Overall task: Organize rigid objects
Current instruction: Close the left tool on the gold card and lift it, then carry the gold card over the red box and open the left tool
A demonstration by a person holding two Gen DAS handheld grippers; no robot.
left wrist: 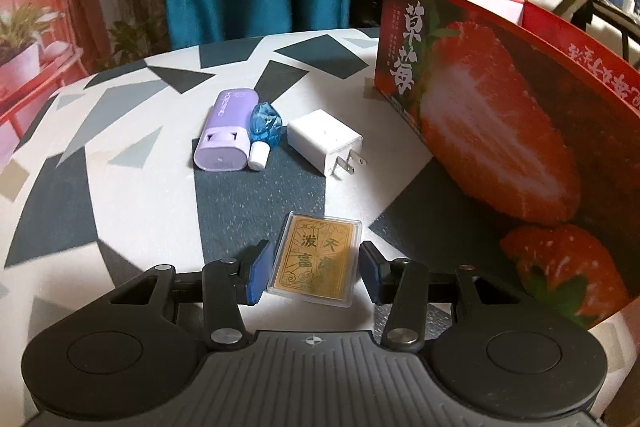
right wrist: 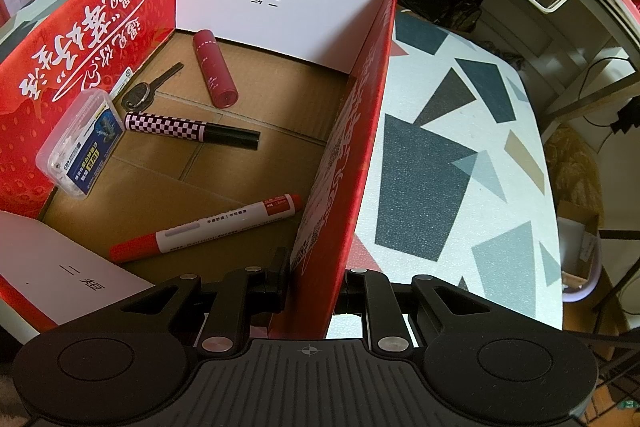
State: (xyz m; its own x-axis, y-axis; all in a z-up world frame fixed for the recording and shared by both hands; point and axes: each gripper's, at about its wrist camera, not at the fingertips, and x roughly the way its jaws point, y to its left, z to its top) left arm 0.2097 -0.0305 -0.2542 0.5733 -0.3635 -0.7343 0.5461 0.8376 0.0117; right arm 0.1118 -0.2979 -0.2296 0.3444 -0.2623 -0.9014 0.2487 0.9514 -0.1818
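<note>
Gold card in its clear case lies flat between the wide-open, empty left gripper pads, near side of the strawberry box; close squarely on its long edges, while the right gripper clamps the box wall.

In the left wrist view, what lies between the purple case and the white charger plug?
A small blue bottle with a white cap lies between them, touching the purple case and apart from the white charger plug. Only the left wrist view shows this.
</note>
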